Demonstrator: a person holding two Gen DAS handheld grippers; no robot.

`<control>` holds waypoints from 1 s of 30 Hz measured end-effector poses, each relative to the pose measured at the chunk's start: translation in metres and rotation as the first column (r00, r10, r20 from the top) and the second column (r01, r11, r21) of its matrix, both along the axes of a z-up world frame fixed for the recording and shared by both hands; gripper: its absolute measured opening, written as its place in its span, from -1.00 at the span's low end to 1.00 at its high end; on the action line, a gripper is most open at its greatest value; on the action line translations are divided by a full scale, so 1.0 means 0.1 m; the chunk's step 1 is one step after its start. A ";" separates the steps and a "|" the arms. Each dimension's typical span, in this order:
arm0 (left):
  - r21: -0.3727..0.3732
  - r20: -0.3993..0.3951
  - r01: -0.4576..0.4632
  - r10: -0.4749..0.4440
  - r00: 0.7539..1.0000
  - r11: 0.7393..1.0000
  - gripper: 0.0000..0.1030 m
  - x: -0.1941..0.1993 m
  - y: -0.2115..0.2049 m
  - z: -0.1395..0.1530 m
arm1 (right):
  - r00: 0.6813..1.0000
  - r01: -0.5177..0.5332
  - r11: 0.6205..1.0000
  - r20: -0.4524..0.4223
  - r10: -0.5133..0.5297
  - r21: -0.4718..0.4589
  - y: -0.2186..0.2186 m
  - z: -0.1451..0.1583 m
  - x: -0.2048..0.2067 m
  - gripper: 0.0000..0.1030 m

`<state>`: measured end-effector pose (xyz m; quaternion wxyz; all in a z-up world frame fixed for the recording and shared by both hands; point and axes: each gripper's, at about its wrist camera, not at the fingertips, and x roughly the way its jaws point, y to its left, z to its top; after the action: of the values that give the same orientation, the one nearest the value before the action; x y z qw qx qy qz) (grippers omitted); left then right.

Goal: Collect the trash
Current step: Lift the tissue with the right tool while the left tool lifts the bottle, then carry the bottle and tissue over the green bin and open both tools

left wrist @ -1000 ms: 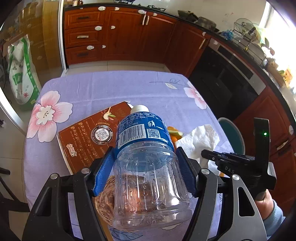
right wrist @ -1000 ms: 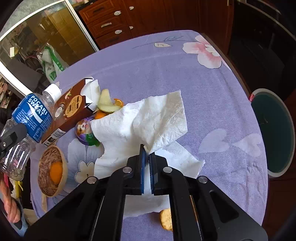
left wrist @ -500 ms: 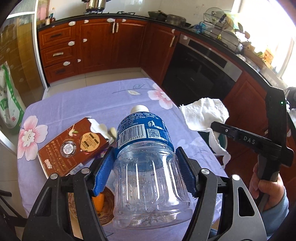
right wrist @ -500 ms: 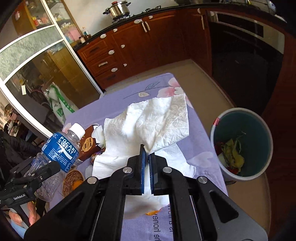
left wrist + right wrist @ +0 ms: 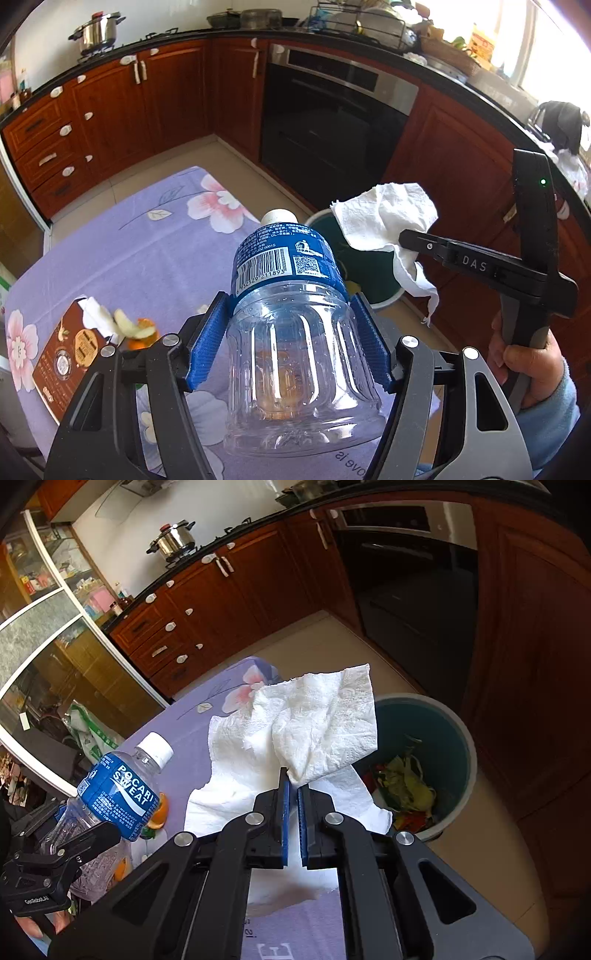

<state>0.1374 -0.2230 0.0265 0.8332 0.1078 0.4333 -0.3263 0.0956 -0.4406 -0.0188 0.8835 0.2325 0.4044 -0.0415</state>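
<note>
Tissue (image 5: 310, 731) clamped in right tongs (image 5: 291, 801) above bin (image 5: 458, 746); left tongs (image 5: 288, 343) grip bottle (image 5: 291, 332) at nine o'clock.

Each camera sat close behind its own fingers, looking down over the table (image 5: 147, 251) toward the kitchen cabinets (image 5: 207, 602). Both views shared the bin (image 5: 458, 738), bottle (image 5: 291, 317) and paper towel (image 5: 314, 723).

Bin (image 5: 384, 291) mostly behind bottle (image 5: 295, 332), tissue (image 5: 388, 218)
</note>
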 end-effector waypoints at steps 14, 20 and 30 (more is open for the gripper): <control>0.053 -0.076 0.134 -0.130 0.989 0.990 0.32 0.45 -0.96 -0.41 | 0.980 0.122 0.990 -0.163 -0.110 0.064 -0.77 -0.74 0.32 -0.87; 0.069 -0.108 0.153 -0.145 0.983 0.986 0.32 0.62 -1.15 -0.61 | 0.974 0.119 0.990 -0.202 -0.101 0.078 -0.79 -0.92 0.54 -0.71; 0.086 -0.144 0.168 -0.154 0.978 0.982 0.32 0.74 -1.32 -0.82 | 0.971 0.138 0.988 -0.209 -0.120 0.072 -0.83 -0.99 0.67 0.23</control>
<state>0.2114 -0.3548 -0.0553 0.7662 0.1608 0.4944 -0.3777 0.1630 -0.5232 -0.1177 0.8221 0.2909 0.4781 -0.1049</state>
